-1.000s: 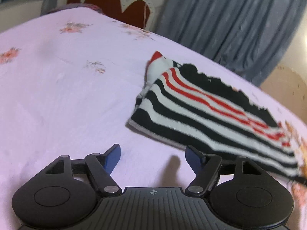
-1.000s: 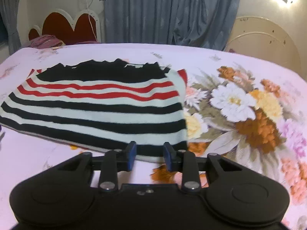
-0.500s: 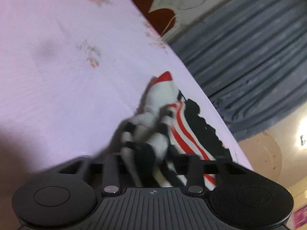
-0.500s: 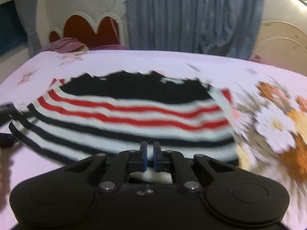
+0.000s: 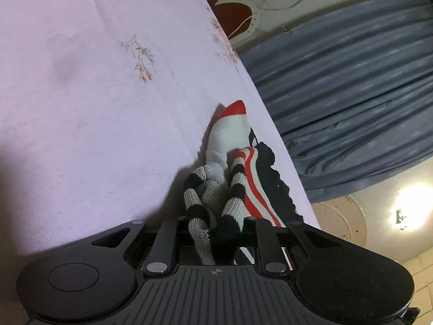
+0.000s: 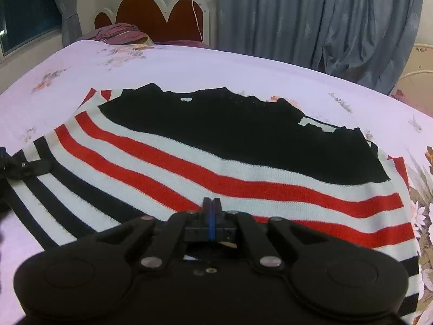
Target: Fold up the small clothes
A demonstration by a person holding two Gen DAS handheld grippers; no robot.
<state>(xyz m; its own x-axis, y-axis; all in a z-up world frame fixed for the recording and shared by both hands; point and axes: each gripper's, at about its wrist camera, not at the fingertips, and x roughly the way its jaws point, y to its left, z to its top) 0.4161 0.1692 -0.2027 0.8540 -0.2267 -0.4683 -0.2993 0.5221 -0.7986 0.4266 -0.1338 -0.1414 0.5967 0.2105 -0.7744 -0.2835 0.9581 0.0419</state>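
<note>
A small knit sweater [image 6: 216, 159] with black, white and red stripes and a black top part lies on the pale purple bed sheet [image 6: 189, 65]. My right gripper [image 6: 212, 208] is shut over its near hem; the hem itself is hidden under the fingers. My left gripper [image 5: 216, 233] is shut on the sweater's bunched left corner [image 5: 213, 189], lifted off the sheet [image 5: 94, 108]; its fingertips are hidden by the cloth. The left gripper also shows at the left edge of the right wrist view [image 6: 19, 166].
A red and white headboard [image 6: 159, 16] and a crumpled purple cloth [image 6: 119, 33] are at the far end of the bed. Blue-grey curtains [image 6: 311, 19] hang behind. The sheet has a large flower print on the right [image 6: 422, 216].
Both grippers went from open to shut on the sweater's near edge. The left one has tilted and lifted its corner; the right one has moved forward over the sweater.
</note>
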